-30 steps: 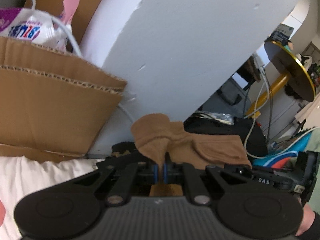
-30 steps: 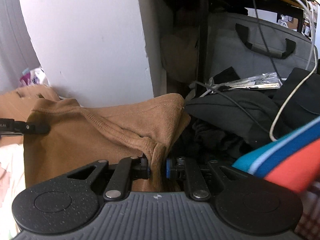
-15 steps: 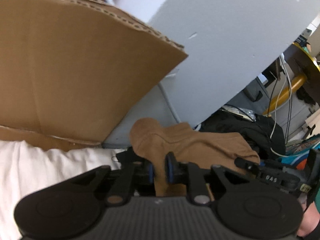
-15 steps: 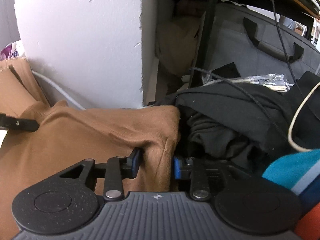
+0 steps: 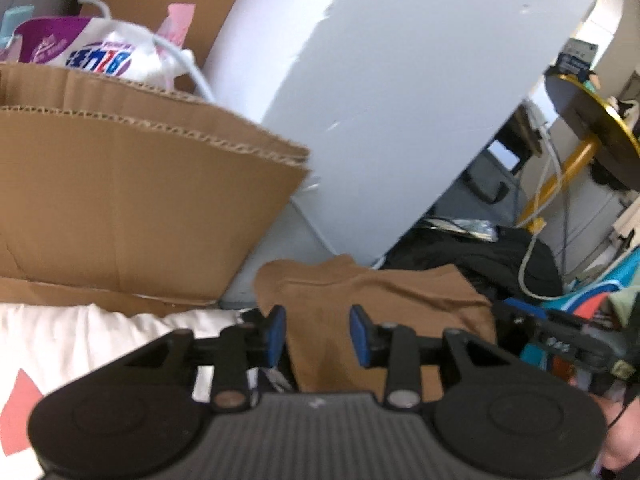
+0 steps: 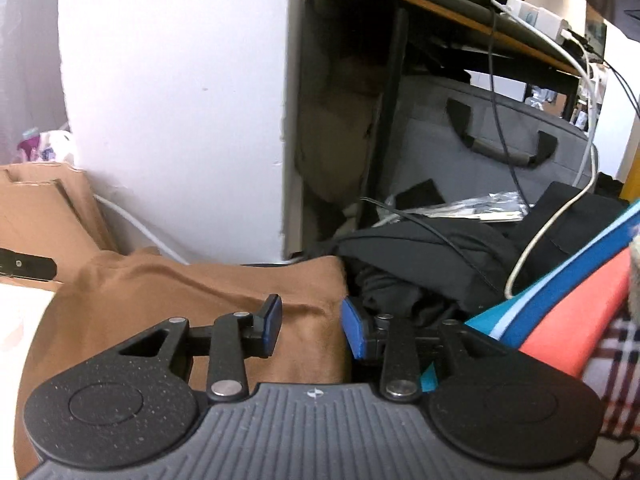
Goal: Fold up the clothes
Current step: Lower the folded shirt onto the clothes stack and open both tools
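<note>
Clutter of corrugated cardboard box, white wall panel and black clothes surrounds the brown folded garment; left gripper has just been opening, right gripper released, both clear of the cloth.

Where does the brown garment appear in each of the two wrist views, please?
Left wrist view: the brown garment lies low in the middle, just beyond the claw's blue pads, with the cardboard box to its left.
Right wrist view: the brown garment fills the lower left, reaching under the claw.
Shared landmark: the white wall stands right behind it in both.
</note>
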`<state>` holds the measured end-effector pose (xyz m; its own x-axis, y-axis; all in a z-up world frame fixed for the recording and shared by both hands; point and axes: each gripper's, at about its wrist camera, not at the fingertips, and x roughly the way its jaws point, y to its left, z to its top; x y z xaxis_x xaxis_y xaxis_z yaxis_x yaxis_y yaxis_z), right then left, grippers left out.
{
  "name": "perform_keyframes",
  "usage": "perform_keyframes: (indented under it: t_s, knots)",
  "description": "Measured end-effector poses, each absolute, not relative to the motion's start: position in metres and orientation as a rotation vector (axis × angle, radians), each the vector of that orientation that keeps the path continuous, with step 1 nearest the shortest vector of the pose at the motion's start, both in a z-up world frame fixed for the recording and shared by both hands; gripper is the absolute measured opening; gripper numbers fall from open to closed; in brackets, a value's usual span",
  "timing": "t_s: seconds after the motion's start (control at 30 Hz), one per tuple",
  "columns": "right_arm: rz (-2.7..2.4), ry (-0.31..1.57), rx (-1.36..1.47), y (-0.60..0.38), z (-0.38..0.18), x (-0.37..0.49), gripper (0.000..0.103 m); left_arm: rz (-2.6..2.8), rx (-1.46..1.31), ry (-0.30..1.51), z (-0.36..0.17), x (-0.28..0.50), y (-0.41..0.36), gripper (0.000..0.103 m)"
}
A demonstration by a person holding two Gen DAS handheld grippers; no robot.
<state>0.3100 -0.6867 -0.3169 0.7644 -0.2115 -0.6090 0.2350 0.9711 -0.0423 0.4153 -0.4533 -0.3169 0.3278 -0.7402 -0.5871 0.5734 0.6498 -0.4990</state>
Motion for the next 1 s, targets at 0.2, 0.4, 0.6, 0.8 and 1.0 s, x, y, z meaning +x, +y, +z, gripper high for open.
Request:
perform_keyframes:
  t_s: [0.2,0.4,0.6,0.8,1.0]
  knots:
    - [-0.215,0.7,0.039,-0.682,-0.334,0.326,0.028,-0.923,-0.219,0.907,-0.317,0.398,-0.466,0.036]
    - [-0.255,0.703,0.131,-0.703,-0.354,0.343,0.025,-0.931,-0.21,0.925,-0.32,0.392,-0.469,0.036]
    - [-0.257,0.715,0.147,-0.708,-0.367,0.357,0.025,-0.931,-0.174,0.939,-0.328,0.387,-0.473,0.036]
    - [-0.244,0.716,0.105,-0.695,-0.36,0.348,0.029,-0.918,-0.16,0.932,-0.326,0.38,-0.468,0.035]
    - [-0.187,0.705,0.074,-0.68,-0.357,0.313,0.029,-0.867,-0.146,0.909,-0.322,0.363,-0.456,0.056]
